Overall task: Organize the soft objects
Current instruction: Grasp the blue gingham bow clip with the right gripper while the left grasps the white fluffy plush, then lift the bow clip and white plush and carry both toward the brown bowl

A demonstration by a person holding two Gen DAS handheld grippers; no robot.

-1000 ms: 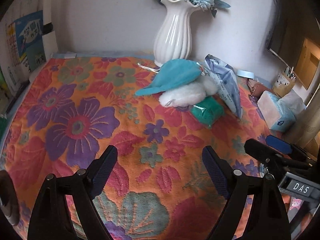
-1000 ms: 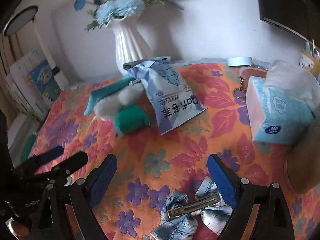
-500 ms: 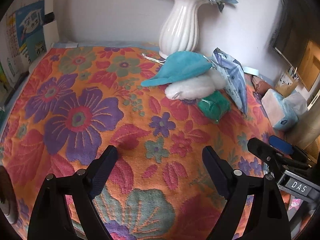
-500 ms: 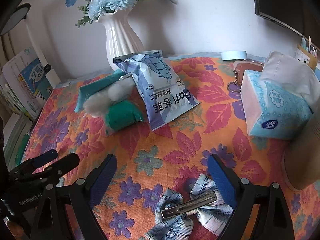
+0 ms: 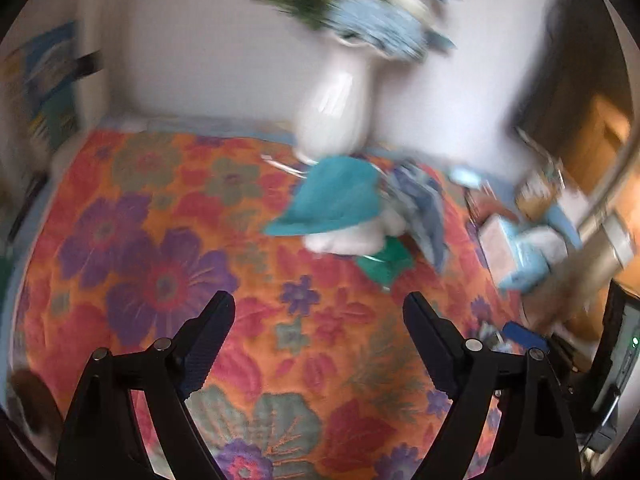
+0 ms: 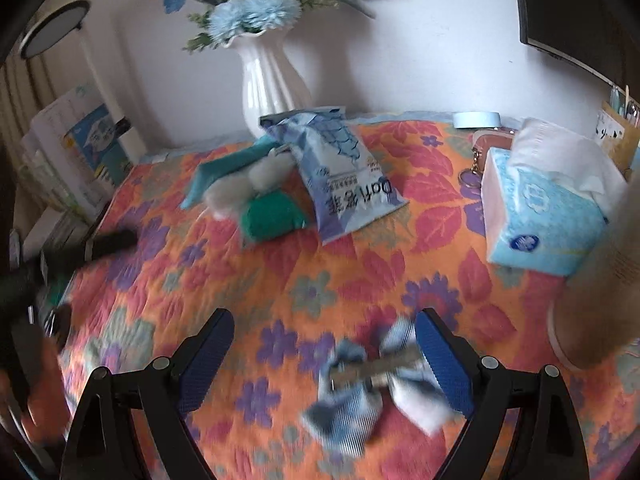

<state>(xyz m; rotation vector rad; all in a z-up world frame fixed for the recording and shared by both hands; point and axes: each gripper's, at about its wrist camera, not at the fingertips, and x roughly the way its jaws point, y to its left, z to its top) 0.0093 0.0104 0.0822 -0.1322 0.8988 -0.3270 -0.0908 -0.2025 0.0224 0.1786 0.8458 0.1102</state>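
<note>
A pile of soft things lies by the vase: a teal cloth (image 5: 336,200), a white fluffy piece (image 5: 344,240), a green pouch (image 5: 384,262) and a blue-white packet (image 6: 344,168). The pile also shows in the right wrist view, with the teal cloth (image 6: 224,168), the white fluff (image 6: 244,186) and the green pouch (image 6: 272,218). A blue checked bow with a metal clip (image 6: 376,384) lies just before my right gripper (image 6: 324,356), near its right finger. My left gripper (image 5: 318,340) is open and empty, well short of the pile. The right gripper is open and empty.
A white vase with blue flowers (image 6: 272,80) stands at the back against the wall. A blue tissue box (image 6: 544,216) and a pink purse (image 6: 492,142) lie at the right. Books (image 6: 80,152) stand at the left edge. A flowered orange cloth (image 5: 160,240) covers the table.
Both views have shifted and blurred. The left gripper has turned and moved closer to the pile. The right gripper has moved forward, so the bow sits closer between its fingers.
</note>
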